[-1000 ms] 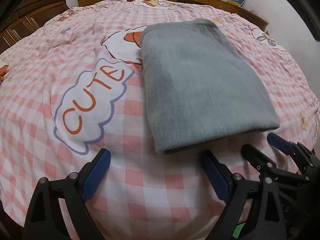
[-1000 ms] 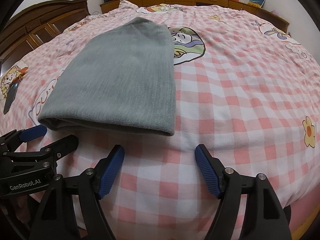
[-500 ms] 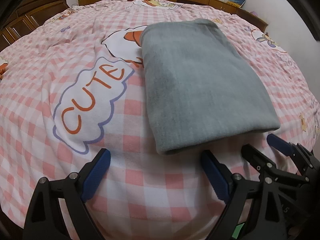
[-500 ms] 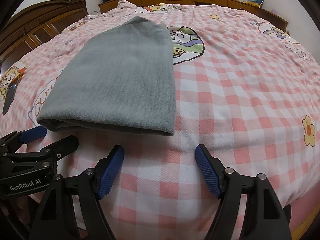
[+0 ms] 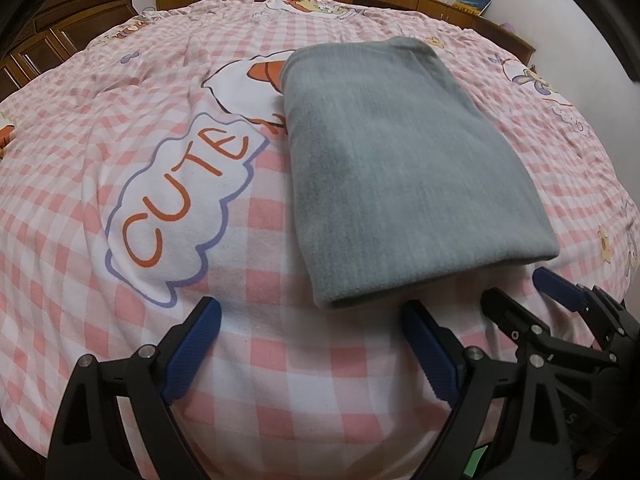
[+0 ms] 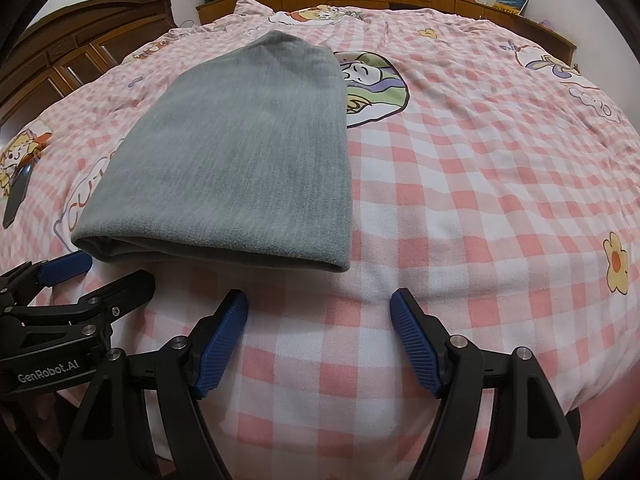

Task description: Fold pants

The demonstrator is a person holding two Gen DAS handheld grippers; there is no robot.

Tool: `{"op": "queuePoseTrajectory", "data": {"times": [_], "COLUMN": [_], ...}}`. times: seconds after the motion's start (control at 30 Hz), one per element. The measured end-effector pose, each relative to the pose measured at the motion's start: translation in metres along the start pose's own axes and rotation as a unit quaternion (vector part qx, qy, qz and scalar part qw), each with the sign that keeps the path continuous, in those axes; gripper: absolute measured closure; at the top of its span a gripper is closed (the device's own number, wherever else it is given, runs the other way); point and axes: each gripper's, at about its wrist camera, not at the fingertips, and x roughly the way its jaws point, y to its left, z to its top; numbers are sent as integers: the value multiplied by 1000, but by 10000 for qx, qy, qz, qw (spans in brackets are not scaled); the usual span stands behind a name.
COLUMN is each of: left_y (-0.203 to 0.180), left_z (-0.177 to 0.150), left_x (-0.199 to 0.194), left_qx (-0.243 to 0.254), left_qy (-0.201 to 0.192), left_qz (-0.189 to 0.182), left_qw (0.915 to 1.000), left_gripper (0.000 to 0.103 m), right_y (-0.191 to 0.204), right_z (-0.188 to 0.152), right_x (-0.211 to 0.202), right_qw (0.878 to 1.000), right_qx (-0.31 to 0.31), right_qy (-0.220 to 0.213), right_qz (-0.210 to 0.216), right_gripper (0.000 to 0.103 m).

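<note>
Folded grey pants [image 5: 400, 168] lying flat on checked bedspread [image 5: 280, 360], left gripper [image 5: 312, 344] hovering just short of near edge, jaws apart, empty, right gripper [image 6: 320, 336] hovering beside it, jaws apart, empty

the folded pants [image 5: 400, 168] cover the end of the bedspread's orange lettering [image 5: 188, 196]; the book [image 6: 512, 0] cover is too small to read.

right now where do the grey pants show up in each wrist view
Left wrist view: the folded grey pants lie right of centre, beside the CUTE speech bubble, their near edge just beyond the open left gripper.
Right wrist view: the pants lie left of centre, partly covering that bubble.
Shared landmark: the book on the far wooden ledge.
</note>
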Motion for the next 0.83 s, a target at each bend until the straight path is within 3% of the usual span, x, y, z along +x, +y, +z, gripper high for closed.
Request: {"op": "queuePoseTrajectory", "data": {"times": [0.83], "left_y": [0], "left_z": [2], "left_x": [1], "left_qx": [58], "left_qy": [211], "left_qz": [4], "left_qw": [9998], "left_gripper": [9], "right_y": [0], "right_z": [0], "right_x": [0], "right_qw": [10000], "right_qx": [-10], "right_qy": [19], "right_qz": [-46], "right_gripper": [27]}}
